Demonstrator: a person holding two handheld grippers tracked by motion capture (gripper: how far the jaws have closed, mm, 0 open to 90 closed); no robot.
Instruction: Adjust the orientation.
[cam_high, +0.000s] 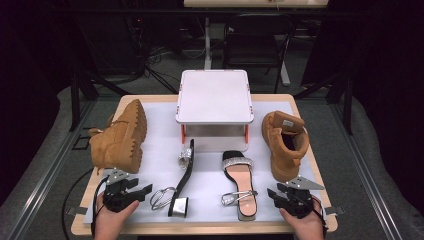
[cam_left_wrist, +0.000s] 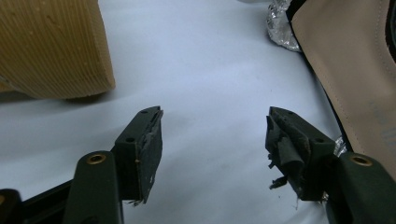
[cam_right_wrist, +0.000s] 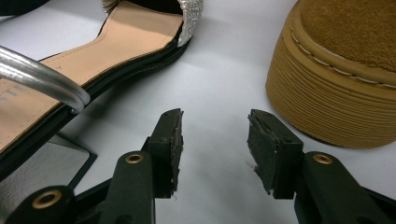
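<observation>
- While both hands rest at the bottom edge of the high view, the left hand-held gripper (cam_high: 145, 189) sits at the lower left of the frame, jaws standing apart with nothing between them.
- Its own view shows bare white tabletop (cam_left_wrist: 205, 84) between the two black jaws, whose pad rubber is frayed.
- At the lower right of the high view, the right hand-held gripper (cam_high: 270, 193) also stands open and holds nothing; its own view shows only white surface between the jaws.
- A tan boot (cam_high: 120, 137) lies on its side at the left of the frame, lugged sole up, just above the left hand-held gripper.
- A second tan boot (cam_high: 284, 142) stands upright at the right of the frame, just above the right hand-held gripper.
- A black sandal on its side (cam_high: 184, 180) lies left of centre, near the left hand-held gripper, its silver straps looped beside it.
- A black sandal with a rhinestone strap (cam_high: 241, 182) lies flat right of centre, sole down, near the right hand-held gripper.
- A white two-tier rack (cam_high: 214, 97) stands at the upper centre of the tabletop, behind both sandals.
</observation>
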